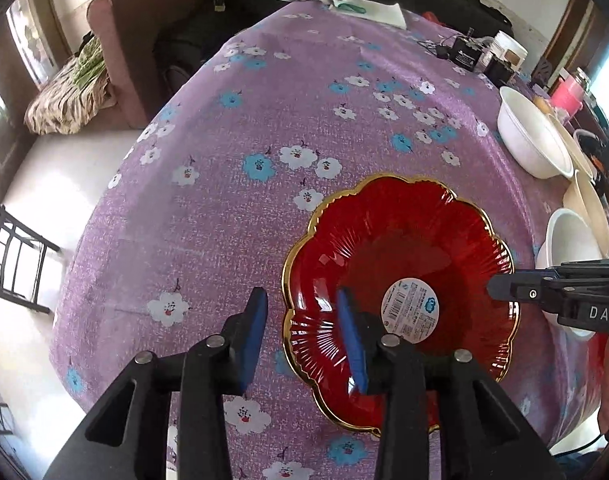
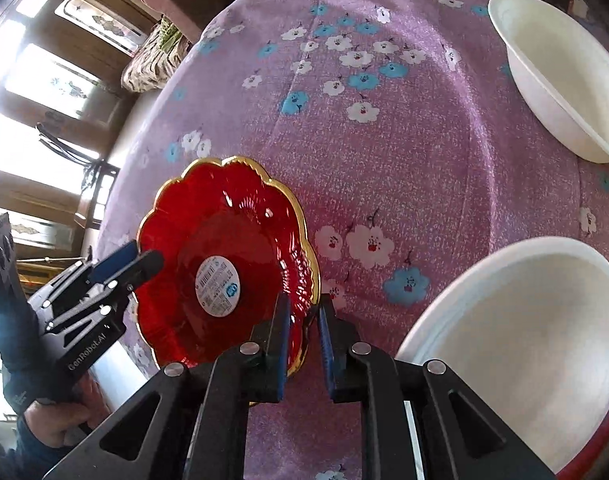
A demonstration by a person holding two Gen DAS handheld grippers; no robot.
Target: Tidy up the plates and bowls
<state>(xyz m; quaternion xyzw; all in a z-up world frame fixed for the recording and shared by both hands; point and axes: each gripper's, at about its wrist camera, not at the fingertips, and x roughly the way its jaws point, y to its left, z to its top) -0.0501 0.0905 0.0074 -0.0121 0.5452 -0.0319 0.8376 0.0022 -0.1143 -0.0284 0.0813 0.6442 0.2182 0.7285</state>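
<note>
A red scalloped plate (image 1: 404, 248) with a gold rim and a round white sticker (image 1: 410, 308) lies on the purple flowered tablecloth (image 1: 224, 200). My left gripper (image 1: 304, 332) straddles its left rim, blue pads standing well apart and off the rim. The right gripper (image 1: 500, 286) reaches in over the opposite rim. In the right wrist view the plate (image 2: 224, 240) has its gold edge between the right gripper's (image 2: 304, 336) pads, which are narrowly apart. The left gripper (image 2: 138, 258) is at the plate's far side. White bowls (image 2: 516, 344) (image 2: 560, 80) sit to the right.
More white bowls (image 1: 532, 136) and a stacked dish (image 1: 584, 208) crowd the table's right edge. A black box (image 1: 464, 54), a jar (image 1: 508, 50), a pink cup (image 1: 566, 94) and white paper (image 1: 380, 10) lie at the far end. A hand (image 2: 52, 420) holds the left gripper.
</note>
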